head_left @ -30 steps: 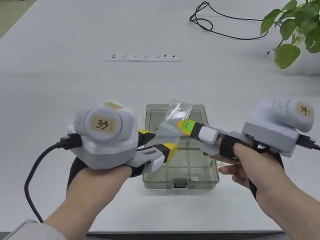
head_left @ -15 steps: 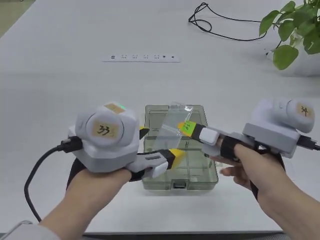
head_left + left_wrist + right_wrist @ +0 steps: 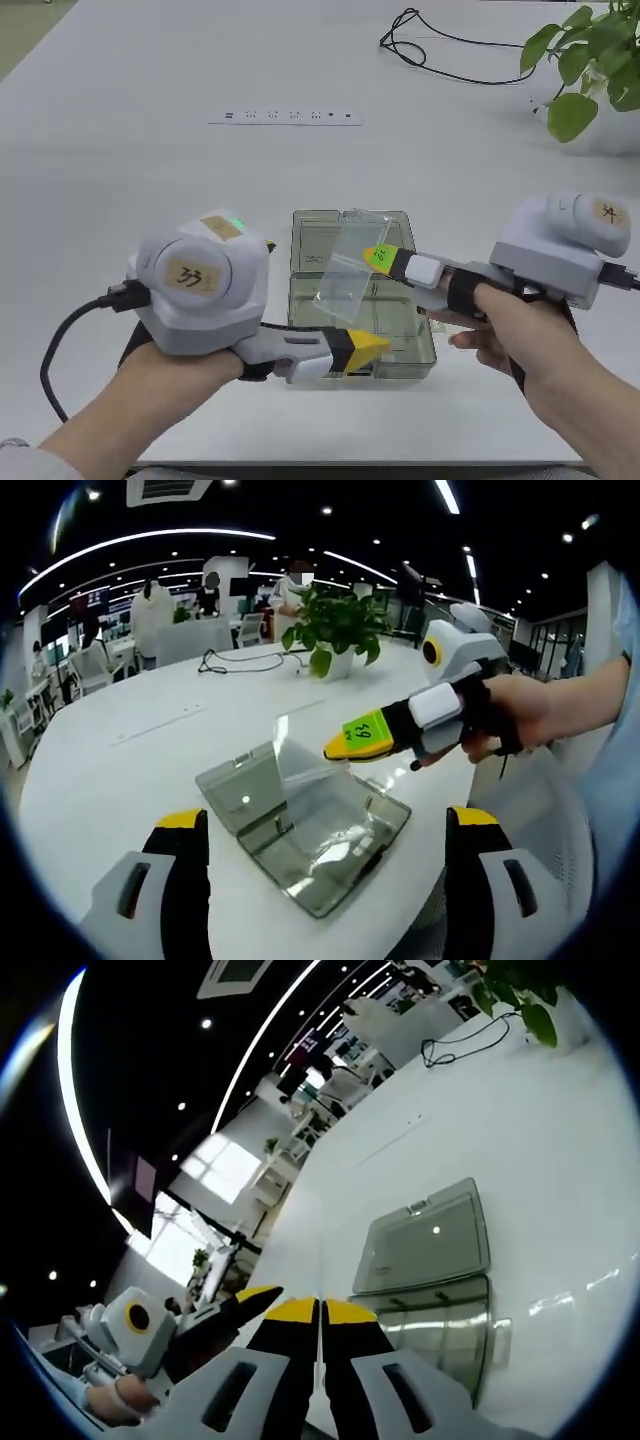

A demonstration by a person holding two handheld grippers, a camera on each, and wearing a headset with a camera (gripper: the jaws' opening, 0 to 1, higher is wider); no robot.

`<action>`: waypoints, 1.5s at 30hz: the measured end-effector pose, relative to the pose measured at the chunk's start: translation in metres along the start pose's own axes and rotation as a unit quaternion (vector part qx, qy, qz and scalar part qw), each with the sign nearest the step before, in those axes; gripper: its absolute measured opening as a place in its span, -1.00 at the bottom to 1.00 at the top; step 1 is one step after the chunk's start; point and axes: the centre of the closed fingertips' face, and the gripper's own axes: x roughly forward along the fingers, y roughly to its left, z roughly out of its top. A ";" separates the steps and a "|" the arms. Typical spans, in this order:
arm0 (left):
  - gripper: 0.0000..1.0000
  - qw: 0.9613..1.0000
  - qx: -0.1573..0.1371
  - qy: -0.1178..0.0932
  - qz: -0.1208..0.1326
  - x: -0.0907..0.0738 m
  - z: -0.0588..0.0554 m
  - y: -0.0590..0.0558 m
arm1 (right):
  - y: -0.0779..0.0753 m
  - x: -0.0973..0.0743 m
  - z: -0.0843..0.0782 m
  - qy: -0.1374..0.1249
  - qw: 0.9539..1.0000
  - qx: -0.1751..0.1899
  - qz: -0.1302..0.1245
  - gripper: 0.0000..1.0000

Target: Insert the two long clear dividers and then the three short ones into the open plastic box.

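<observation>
Head view: right gripper (image 3: 375, 255) jaws pinch clear divider (image 3: 345, 278) over box (image 3: 310, 240); left gripper (image 3: 325, 818) jaws wide apart, empty.

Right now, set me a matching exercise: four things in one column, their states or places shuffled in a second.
1. left gripper
2. right gripper
3. plastic box
4. potted plant

A. shut on the clear divider
B. far right edge of the table
C. open, holding nothing
D. lid laid open, between the grippers

Pairs: 1-C, 2-A, 3-D, 4-B
</observation>
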 end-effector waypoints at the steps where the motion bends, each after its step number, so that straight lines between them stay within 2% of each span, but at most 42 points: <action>1: 1.00 1.000 0.007 -0.006 0.000 -0.001 0.001 0.001 | 0.001 0.000 0.001 0.003 1.000 -0.006 -0.002 -0.96; 6: 1.00 1.000 0.019 -0.001 -0.013 -0.006 -0.004 0.006 | -0.004 -0.004 0.002 0.022 0.999 -0.015 -0.031 -0.96; 8: 1.00 0.999 0.035 -0.005 -0.019 -0.008 -0.003 0.007 | -0.007 -0.007 0.003 0.039 0.998 -0.028 -0.047 -0.96; 10: 1.00 0.999 0.034 -0.002 -0.021 -0.009 -0.007 0.010 | -0.011 -0.009 0.000 0.068 0.995 -0.036 -0.064 -0.96; 12: 1.00 0.999 0.032 -0.002 -0.025 -0.011 -0.009 0.010 | -0.014 -0.009 0.001 0.080 0.994 -0.035 -0.071 -0.96; 13: 1.00 0.999 0.034 0.000 -0.026 -0.011 -0.011 0.011 | -0.022 -0.009 0.001 0.100 0.991 -0.041 -0.081 -0.96; 16: 1.00 0.999 0.035 0.005 -0.025 -0.012 -0.017 0.014 | -0.036 -0.009 0.004 0.128 0.984 -0.065 -0.107 -0.96; 17: 0.98 0.999 0.033 0.005 -0.025 -0.012 -0.018 0.014 | -0.038 -0.010 0.002 0.137 0.982 -0.062 -0.113 -0.96; 18: 0.98 0.999 0.031 0.005 -0.026 -0.013 -0.019 0.014 | -0.038 -0.009 0.004 0.137 0.983 -0.052 -0.111 -0.96; 19: 0.98 0.999 0.030 0.004 -0.027 -0.013 -0.020 0.013 | -0.038 -0.010 0.001 0.147 0.982 -0.043 -0.113 -0.96; 21: 0.96 0.999 0.028 0.006 -0.029 -0.012 -0.023 0.013 | -0.042 -0.012 0.001 0.160 0.978 -0.048 -0.128 -0.96; 25: 0.96 0.999 0.021 0.005 -0.034 -0.013 -0.026 0.011 | -0.051 -0.014 -0.002 0.189 0.971 -0.026 -0.145 -0.96; 28: 0.95 0.999 0.022 0.006 -0.038 -0.013 -0.029 0.010 | -0.057 -0.016 -0.002 0.207 0.965 -0.016 -0.160 -0.96; 29: 0.96 0.999 0.022 0.007 -0.040 -0.013 -0.030 0.009 | -0.060 -0.015 0.001 0.207 0.964 -0.016 -0.164 -0.96; 34: 0.95 0.999 0.020 0.008 -0.045 -0.014 -0.033 0.009 | -0.063 -0.018 0.002 0.232 0.955 -0.024 -0.182 -0.96; 36: 0.94 0.999 0.019 0.007 -0.048 -0.014 -0.033 0.009 | -0.065 -0.019 -0.001 0.249 0.949 -0.022 -0.191 -0.96; 40: 0.93 0.998 0.019 0.006 -0.051 -0.013 -0.033 0.009 | -0.066 -0.018 -0.003 0.258 0.945 -0.016 -0.202 -0.96; 42: 0.93 0.998 0.021 0.006 -0.052 -0.012 -0.033 0.010 | -0.071 -0.017 -0.002 0.266 0.941 -0.014 -0.209 -0.96; 45: 0.93 0.998 0.019 0.005 -0.055 -0.011 -0.033 0.011 | -0.075 -0.017 -0.004 0.281 0.933 -0.014 -0.223 -0.96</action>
